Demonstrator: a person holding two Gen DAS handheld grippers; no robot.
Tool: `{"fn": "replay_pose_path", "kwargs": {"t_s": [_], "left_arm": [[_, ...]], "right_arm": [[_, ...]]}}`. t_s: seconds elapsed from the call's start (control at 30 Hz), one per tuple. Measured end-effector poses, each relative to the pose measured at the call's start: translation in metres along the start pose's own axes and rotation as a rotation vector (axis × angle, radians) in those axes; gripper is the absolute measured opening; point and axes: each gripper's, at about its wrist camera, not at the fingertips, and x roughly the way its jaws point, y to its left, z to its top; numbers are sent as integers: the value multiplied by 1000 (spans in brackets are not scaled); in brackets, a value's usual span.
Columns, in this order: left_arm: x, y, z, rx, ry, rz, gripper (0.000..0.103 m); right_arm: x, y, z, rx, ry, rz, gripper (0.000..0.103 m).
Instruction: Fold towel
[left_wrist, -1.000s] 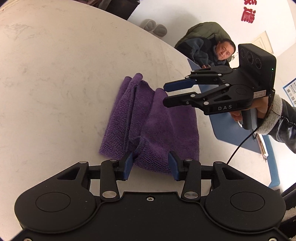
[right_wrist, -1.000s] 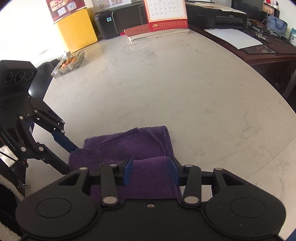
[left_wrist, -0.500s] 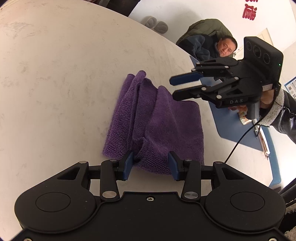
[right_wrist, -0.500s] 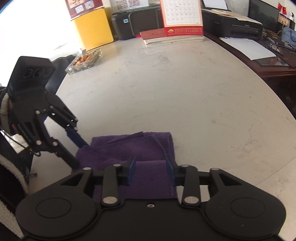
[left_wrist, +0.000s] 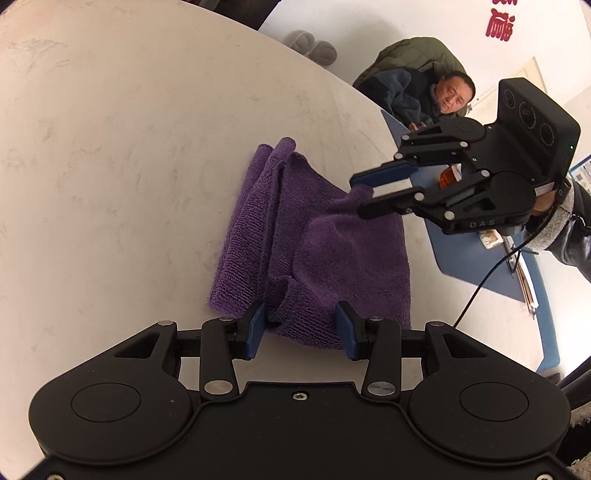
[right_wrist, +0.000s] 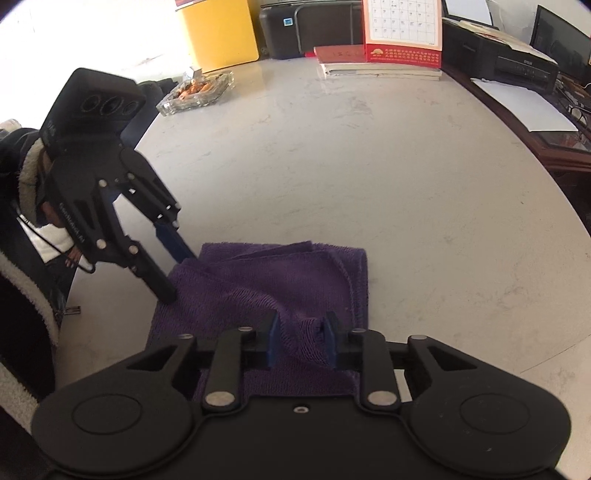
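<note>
Right gripper (right_wrist: 300, 334): jaws narrowed onto a raised pinch of purple towel (right_wrist: 280, 280). Left gripper (left_wrist: 300, 328): jaws wide, straddling the towel's near edge, gripping nothing. Towel: folded, on pale table (right_wrist: 369, 177), centre. Ashtray (right_wrist: 195, 92): 11 o'clock. Calendar (right_wrist: 402, 27): 12 o'clock.

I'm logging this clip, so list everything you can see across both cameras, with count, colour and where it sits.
towel: one, purple, partly folded, near table edge
table: one, pale marbled
ashtray: one, clear glass, far left of table
calendar: one, red and white, standing at far edge
printers: two, black, behind table
yellow box: one, far left
seated man: one, dark jacket, beyond table
left gripper: black, blue pads, open at towel's end
right gripper: black, shut on a raised towel fold
</note>
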Motion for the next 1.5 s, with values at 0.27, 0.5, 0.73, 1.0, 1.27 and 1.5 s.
{"fn": "replay_pose_path", "kwargs": {"t_s": [0.27, 0.5, 0.73, 1.0, 1.27, 1.5], "left_arm": [[0, 0, 0, -4, -1, -1, 41], [0, 1, 0, -6, 0, -5, 41], [1, 2, 1, -4, 3, -12, 41], [1, 4, 2, 5, 13, -19, 41], [0, 2, 1, 6, 18, -15, 41], [-4, -3, 3, 28, 5, -6, 37]], "right_arm": [[6, 5, -2, -42, 49, 5, 23], [21, -28, 9, 96, 40, 55, 27], [11, -25, 12, 40, -9, 116, 10], [-21, -22, 14, 32, -218, 68, 9], [3, -20, 20, -9, -124, 73, 24], [23, -4, 26, -176, -37, 59, 29]]}}
